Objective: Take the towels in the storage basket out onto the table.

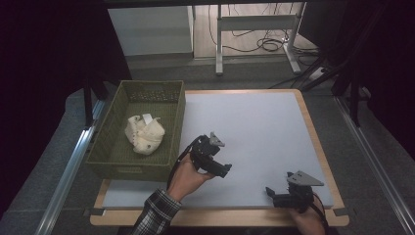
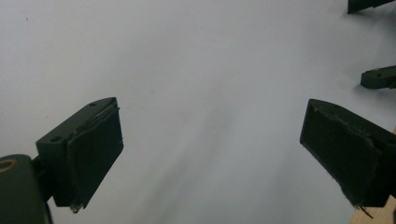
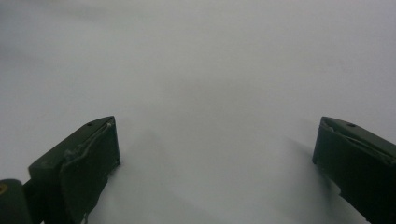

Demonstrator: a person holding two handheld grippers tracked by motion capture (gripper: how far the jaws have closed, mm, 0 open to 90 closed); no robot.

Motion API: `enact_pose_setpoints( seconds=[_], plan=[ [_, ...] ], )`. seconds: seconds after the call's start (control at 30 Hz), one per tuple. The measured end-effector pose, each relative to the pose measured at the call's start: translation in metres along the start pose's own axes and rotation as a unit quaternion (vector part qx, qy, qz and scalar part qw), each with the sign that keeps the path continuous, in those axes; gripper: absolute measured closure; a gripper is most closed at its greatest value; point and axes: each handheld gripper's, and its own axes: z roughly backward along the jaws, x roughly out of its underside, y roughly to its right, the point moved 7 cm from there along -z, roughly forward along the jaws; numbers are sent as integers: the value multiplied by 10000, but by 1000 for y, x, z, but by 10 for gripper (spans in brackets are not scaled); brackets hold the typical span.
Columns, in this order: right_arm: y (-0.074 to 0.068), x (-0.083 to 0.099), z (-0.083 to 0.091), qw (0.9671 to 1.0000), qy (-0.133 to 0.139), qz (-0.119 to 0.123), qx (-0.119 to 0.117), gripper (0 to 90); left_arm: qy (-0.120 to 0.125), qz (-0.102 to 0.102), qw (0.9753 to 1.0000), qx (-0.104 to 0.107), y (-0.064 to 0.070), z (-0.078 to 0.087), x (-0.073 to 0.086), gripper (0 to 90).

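Nothing lies between my two claws on the bare white bench (image 1: 254, 127). Just beside my left claw (image 1: 221, 169), on its left, stands a green basket (image 1: 110, 147) holding a cream crumpled cloth (image 1: 144, 134). My left claw tilts down, jaws spread and holding nothing. My right claw (image 1: 270, 193) rests low near the bench edge, spread too.

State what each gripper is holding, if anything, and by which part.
Nothing is held. The left gripper and the right gripper are both open above the bare white mat.
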Motion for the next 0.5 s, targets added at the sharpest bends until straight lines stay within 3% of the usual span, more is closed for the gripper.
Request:
enact_pose_setpoints(
  seconds=[0.1,0.3,0.5],
  plan=[
    [0,0,0,10000,0,-2,0,5,-136,36,9999,9,-8,1,-7,58],
    [0,0,0,10000,1,0,0,5,-390,-85,9992,-88,-21,7,-15,58],
    [0,0,0,10000,-1,-6,-1,5,-541,14,9980,-320,-54,23,-24,58]
  ],
)
